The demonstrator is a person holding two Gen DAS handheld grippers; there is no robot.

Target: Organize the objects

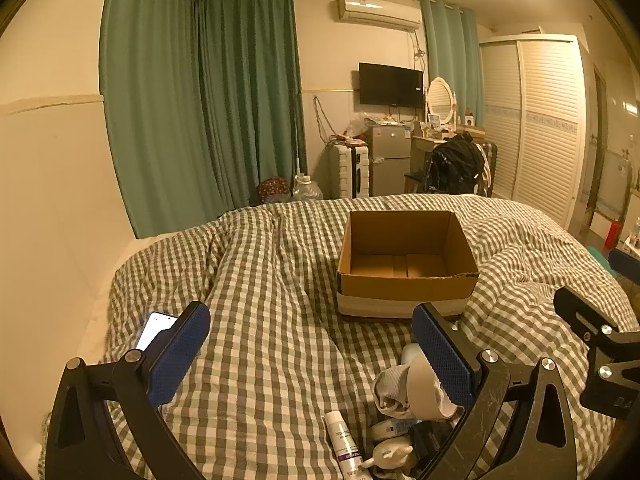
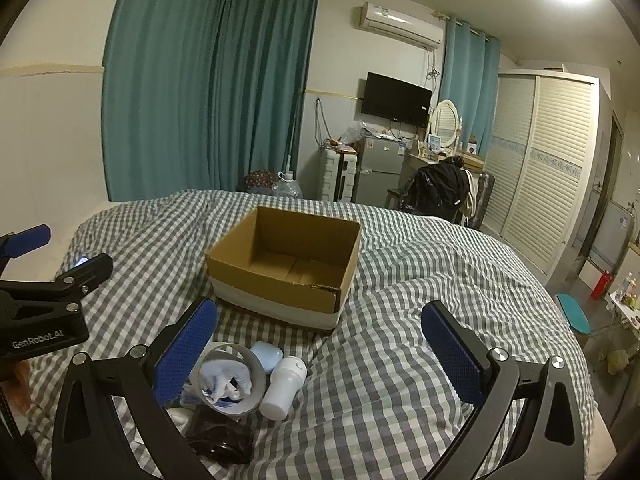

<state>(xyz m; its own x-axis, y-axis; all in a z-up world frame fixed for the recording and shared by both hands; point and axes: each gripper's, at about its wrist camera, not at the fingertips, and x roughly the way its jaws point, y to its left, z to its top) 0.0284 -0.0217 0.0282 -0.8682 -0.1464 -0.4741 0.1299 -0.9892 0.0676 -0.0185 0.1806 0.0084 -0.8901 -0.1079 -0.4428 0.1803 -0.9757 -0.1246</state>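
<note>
An open, empty cardboard box [image 1: 406, 264] [image 2: 286, 264] sits on the checked bed cover. Nearer me lies a small heap of items: a tape roll [image 2: 234, 378] with a white sock [image 2: 226, 380] in it, a white bottle [image 2: 283, 388], a pale blue case [image 2: 266, 354] and a dark bundle [image 2: 218, 436]. The left wrist view shows the same heap with a white tube [image 1: 344, 442] and a small white figurine [image 1: 390, 456]. My left gripper [image 1: 310, 354] is open above the cover, left of the heap. My right gripper [image 2: 320, 356] is open, the heap by its left finger.
A phone [image 1: 154, 330] lies on the cover at the left near the wall. Beyond the bed stand green curtains [image 1: 200, 112], a suitcase [image 1: 352, 170], a small fridge [image 1: 390, 162], a chair with a black bag [image 1: 454, 168] and a slatted wardrobe [image 1: 544, 124].
</note>
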